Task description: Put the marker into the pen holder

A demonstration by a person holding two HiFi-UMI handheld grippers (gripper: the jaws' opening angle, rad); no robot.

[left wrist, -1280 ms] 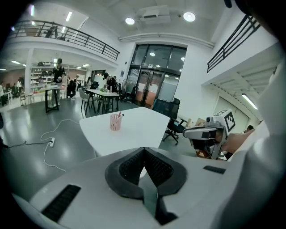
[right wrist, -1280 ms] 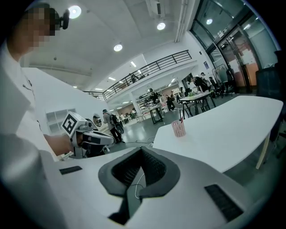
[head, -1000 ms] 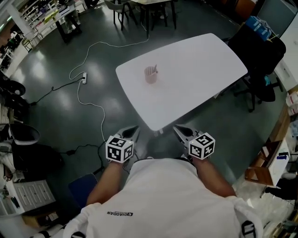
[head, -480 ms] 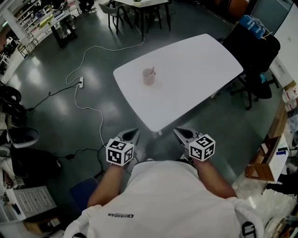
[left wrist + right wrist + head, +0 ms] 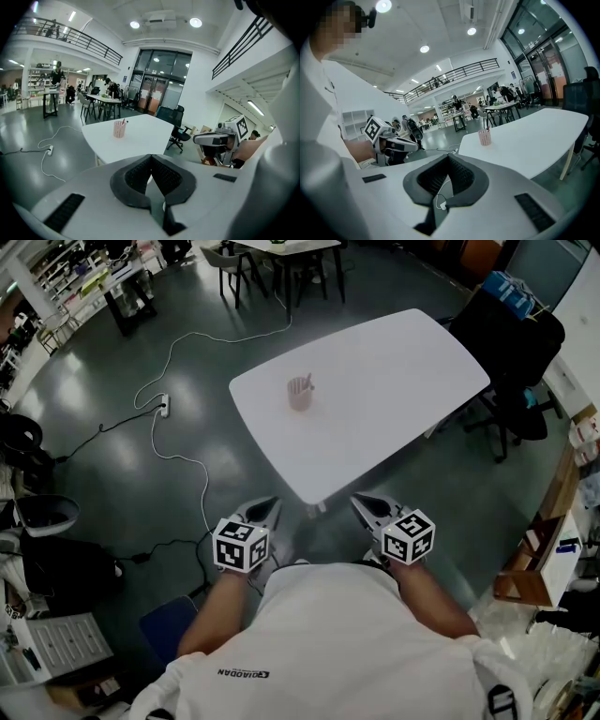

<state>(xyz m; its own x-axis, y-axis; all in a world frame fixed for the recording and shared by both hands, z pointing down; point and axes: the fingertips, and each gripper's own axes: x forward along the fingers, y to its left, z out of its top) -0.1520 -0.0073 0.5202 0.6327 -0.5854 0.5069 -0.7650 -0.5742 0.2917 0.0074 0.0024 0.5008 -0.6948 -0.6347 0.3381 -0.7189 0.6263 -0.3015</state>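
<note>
Left claw (image 5: 266, 506) and right claw (image 5: 363, 504) are pressed together, empty, well apart from the counter (image 5: 403, 381); the marker (image 5: 310, 382) seemingly stands in the pink pen holder (image 5: 300, 395) already, so the task looks done.

**Head view.** The pen holder (image 5: 300, 393), toward the left end of the bench (image 5: 394, 381), is too small for its wall pattern or contents to be read. The marker (image 5: 310, 382) is a mere speck at its rim, its colour not resolvable here. The bench's legs are almost wholly hidden under its top. Both hands are concealed behind the cubes of the left claw (image 5: 269, 506) and right claw (image 5: 361, 504). The person's shirt (image 5: 328, 643) covers the upper arms and is cut off by the bottom edge.

**Left gripper view.** The right claw appears side-on — its jaw gap cannot be told from here.

**Right gripper view.** Distant figures (image 5: 412, 125) are too small and blurred to make out.
</note>
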